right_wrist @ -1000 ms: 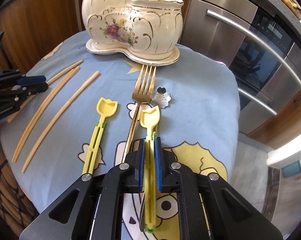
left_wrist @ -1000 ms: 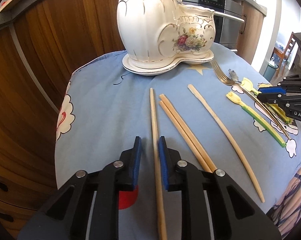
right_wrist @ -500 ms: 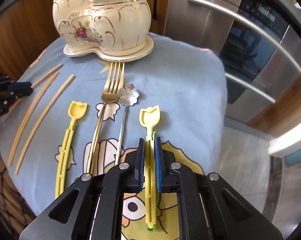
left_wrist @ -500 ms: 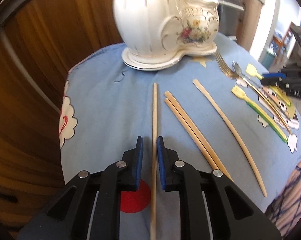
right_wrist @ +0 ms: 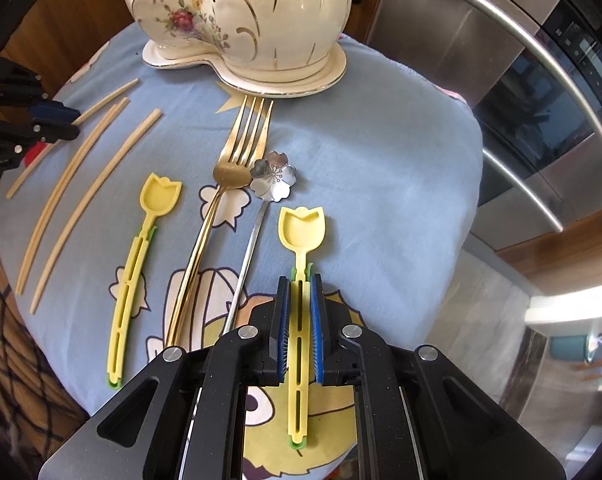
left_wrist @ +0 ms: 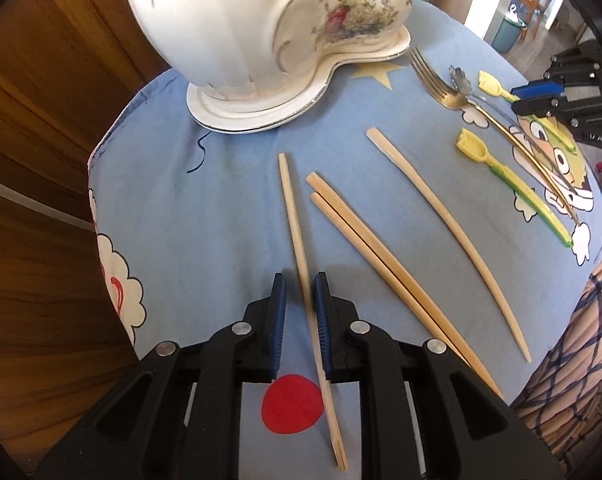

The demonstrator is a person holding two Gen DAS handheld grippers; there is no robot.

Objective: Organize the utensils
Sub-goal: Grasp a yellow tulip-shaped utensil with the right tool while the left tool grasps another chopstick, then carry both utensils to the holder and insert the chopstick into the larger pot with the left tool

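My left gripper [left_wrist: 300, 280] is shut on a wooden chopstick [left_wrist: 291, 204], which leans against the right pad and is lifted off the cloth. Two more chopsticks [left_wrist: 365, 240] and a pale curved stick [left_wrist: 441, 216] lie to its right. My right gripper [right_wrist: 299, 282] is shut on a yellow tulip spoon [right_wrist: 302, 228] by its handle. A second yellow tulip spoon [right_wrist: 141, 248], a gold fork [right_wrist: 237, 152] and a silver flower spoon [right_wrist: 273, 176] lie on the cloth. The white floral ceramic holder [right_wrist: 241, 12] stands at the back.
The blue cartoon cloth [left_wrist: 221, 208] covers a small round table. Wooden cabinets [left_wrist: 33, 140] stand on the left. A steel oven [right_wrist: 521, 80] stands on the right. A checked cloth [left_wrist: 573, 340] hangs at the table's near edge.
Both grippers have moved forward toward the ceramic holder with their utensils. The left chopstick has tilted between the fingers. The right spoon is lifted clear of the fork.
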